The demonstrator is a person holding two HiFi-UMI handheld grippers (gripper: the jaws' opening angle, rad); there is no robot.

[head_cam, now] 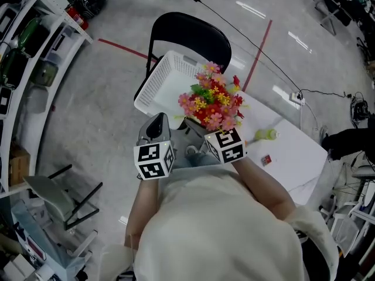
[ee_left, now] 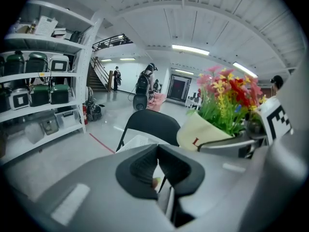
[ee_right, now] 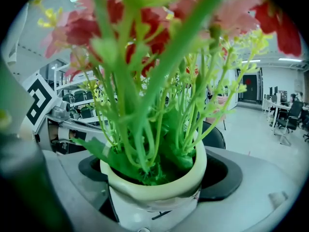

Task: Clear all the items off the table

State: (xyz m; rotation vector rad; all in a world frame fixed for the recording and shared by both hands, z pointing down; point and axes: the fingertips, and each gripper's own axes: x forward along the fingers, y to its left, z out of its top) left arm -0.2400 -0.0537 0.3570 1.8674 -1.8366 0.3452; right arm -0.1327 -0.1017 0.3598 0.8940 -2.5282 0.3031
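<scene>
A cream pot of red, pink and yellow artificial flowers [head_cam: 212,103] is held up in front of me by my right gripper [head_cam: 198,129], which is shut on the pot [ee_right: 154,187] with a pad on each side. The blooms fill the right gripper view. In the left gripper view the same pot [ee_left: 198,132] shows at the right. My left gripper [head_cam: 156,125] is beside it on the left, and its pads [ee_left: 145,166] meet with nothing between them. The white basket [head_cam: 161,81] sits on a black chair [head_cam: 187,34] just beyond the flowers.
The white table [head_cam: 293,157] lies at my right, with a yellow-green item [head_cam: 265,135] and a small red item [head_cam: 266,159] on it. Storage shelves [head_cam: 35,40] line the left side. A cable crosses the floor behind the chair.
</scene>
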